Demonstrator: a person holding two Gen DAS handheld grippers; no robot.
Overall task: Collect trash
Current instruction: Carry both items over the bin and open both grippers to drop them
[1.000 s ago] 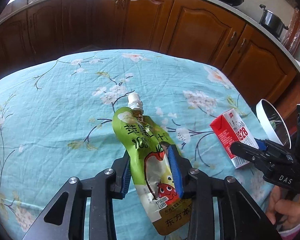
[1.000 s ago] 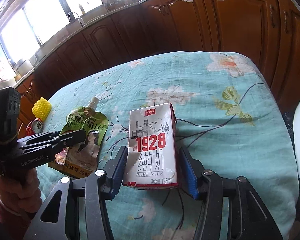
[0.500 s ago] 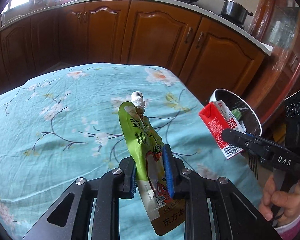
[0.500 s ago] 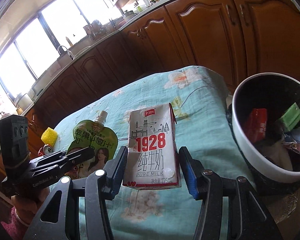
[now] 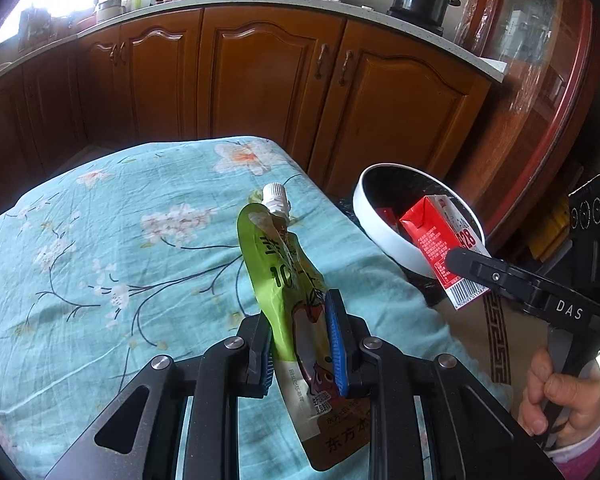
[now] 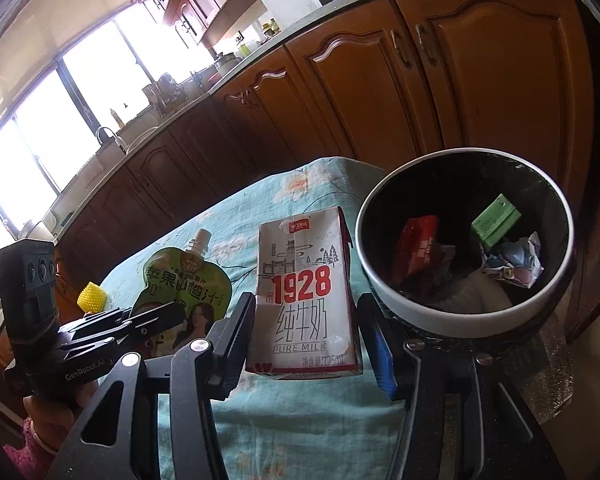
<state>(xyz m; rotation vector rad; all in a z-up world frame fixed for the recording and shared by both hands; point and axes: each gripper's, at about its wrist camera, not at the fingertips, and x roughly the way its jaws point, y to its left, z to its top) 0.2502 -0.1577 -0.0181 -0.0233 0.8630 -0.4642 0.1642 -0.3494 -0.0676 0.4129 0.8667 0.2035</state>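
- Left tongs [image 5: 300, 336] grip a green juice pouch [image 5: 284, 276], lifted above the floral-clothed surface [image 5: 100, 248].
- Right tongs [image 6: 306, 340] clamp a milk carton [image 6: 304, 300] beside the white-rimmed trash bin [image 6: 420, 316].

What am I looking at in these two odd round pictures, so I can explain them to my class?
No robot: a person holds a handheld black two-finger gripper in each hand, with a wide-angle camera on each looking along its fingers. The left gripper view shows it clamping a green spouted juice pouch. The right gripper view shows it clamping a white and red milk carton. Both are held above a table under a light blue flowered cloth. Beside it stands a white-rimmed black trash bin already holding wrappers. A yellow bumpy object lies beyond the pouch.
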